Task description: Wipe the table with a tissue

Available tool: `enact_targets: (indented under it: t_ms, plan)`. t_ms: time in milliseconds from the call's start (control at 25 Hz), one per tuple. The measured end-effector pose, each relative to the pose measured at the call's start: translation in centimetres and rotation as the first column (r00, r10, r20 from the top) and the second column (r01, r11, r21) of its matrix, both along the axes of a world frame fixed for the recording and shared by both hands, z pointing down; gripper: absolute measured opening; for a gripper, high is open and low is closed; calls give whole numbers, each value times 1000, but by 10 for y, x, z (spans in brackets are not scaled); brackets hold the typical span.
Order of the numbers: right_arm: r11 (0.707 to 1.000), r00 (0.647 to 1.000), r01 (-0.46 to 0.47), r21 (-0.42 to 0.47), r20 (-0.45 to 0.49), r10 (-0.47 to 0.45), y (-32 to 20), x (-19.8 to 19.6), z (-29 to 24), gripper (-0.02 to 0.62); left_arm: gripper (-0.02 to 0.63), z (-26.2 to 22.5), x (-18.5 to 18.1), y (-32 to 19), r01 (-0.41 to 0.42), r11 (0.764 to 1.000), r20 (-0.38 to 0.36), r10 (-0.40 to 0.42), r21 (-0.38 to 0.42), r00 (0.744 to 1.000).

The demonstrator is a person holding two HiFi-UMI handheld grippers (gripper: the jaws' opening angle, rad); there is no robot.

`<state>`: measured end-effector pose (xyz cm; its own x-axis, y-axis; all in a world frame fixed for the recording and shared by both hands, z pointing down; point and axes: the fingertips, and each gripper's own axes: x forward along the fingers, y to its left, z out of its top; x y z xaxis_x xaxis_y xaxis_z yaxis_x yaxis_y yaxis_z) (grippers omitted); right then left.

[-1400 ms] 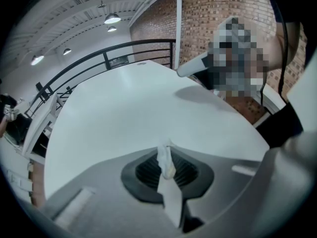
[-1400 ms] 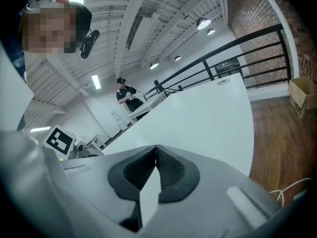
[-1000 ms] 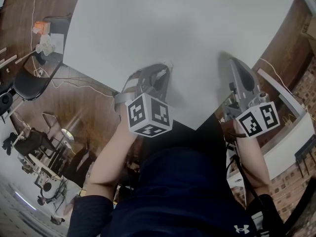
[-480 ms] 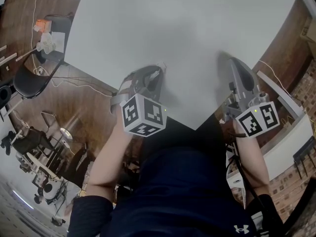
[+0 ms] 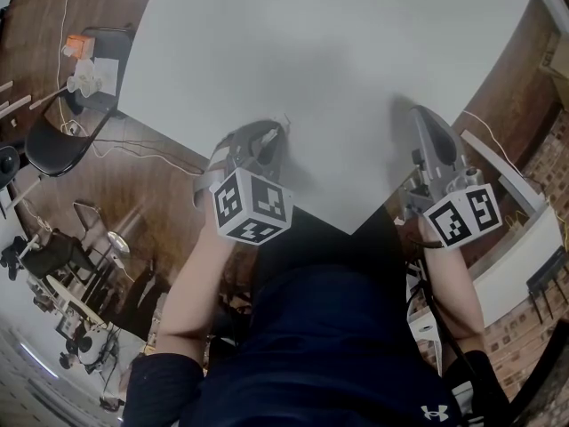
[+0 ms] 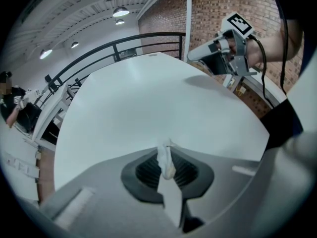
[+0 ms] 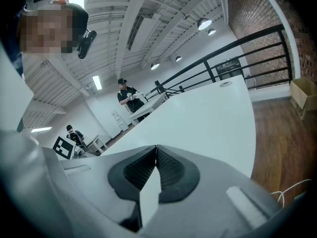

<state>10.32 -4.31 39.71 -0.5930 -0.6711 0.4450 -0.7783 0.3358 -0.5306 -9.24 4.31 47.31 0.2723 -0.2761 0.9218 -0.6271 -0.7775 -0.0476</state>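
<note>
Left gripper view, twisted white tissue (image 6: 166, 158) clamped in its jaws, right gripper (image 7: 156, 150) clenched

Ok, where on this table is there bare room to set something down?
Nearly the whole table is bare: the wide stretch beyond both grippers and the strip between them. Only the near edge is taken, by the left gripper shut on the tissue and the shut, empty right gripper.

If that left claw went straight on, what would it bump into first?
Probably the wide white tabletop, with its pinched white tissue touching first; nothing else lies before the left claw.
</note>
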Motion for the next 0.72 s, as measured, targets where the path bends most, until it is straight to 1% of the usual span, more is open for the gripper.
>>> enact_targets:
  t_ms: [80, 160, 320, 480, 720]
  plan:
    - [1000, 1000, -1, 2, 3, 1, -1, 3, 0, 11, 18, 1, 2, -1, 8, 1000, -8, -9, -6, 1000]
    - [1000, 1000, -1, 8, 7, 1, -2, 5, -3, 11, 18, -2, 3, -4, 38, 999, -35, -38, -3, 999]
    - [1000, 1000, -4, 19, 11, 4, -3, 9, -8, 11, 18, -16, -10, -11, 128, 991, -84, -124, 36, 989]
    - [1000, 1000, -7, 20, 15, 7, -2, 8, -10, 11, 18, -29, -28, -11, 211, 976, -122, -204, 46, 971]
    - [999, 1000, 5, 34, 23, -6, 2, 1, -23, 11, 18, -48, -32, -3, 234, 969, -135, -222, 77, 966]
